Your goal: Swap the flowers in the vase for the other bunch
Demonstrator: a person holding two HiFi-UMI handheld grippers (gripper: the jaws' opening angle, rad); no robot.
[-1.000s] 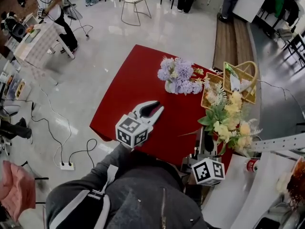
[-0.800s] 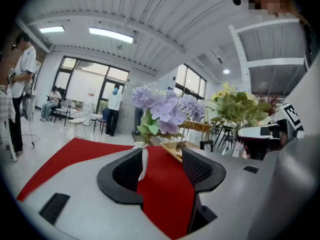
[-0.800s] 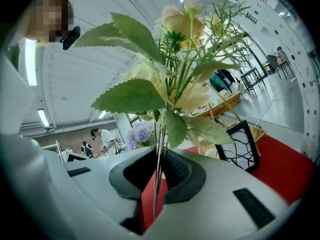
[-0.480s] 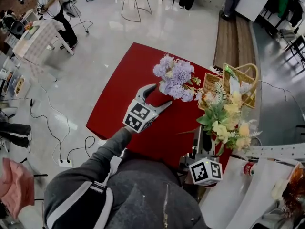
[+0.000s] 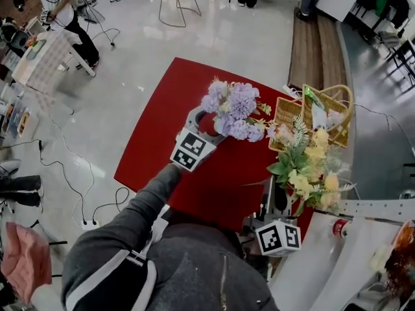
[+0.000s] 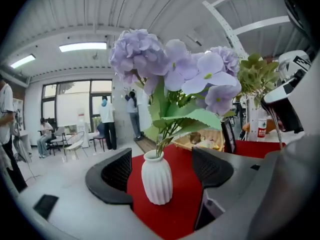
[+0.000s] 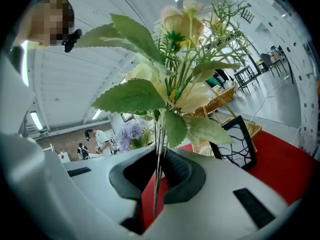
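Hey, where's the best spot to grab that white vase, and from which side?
Probably round the ribbed belly of the vase, coming in level from the person's side. It stands upright, its neck narrows, and leaves spread just above. The jaws of the left gripper have just been opening and stand apart, the vase between them, untouched.

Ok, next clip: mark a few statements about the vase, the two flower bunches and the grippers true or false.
1. The white ribbed vase on the red table holds the purple hydrangea bunch. True.
2. The left gripper is clamped on the vase. False: its jaws, which have just been opening, stand apart either side of the vase without touching it.
3. The right gripper is shut on the stems of the yellow-and-green flower bunch. True.
4. The yellow bunch lies in the wicker basket. False: the right gripper holds it up by its stems.
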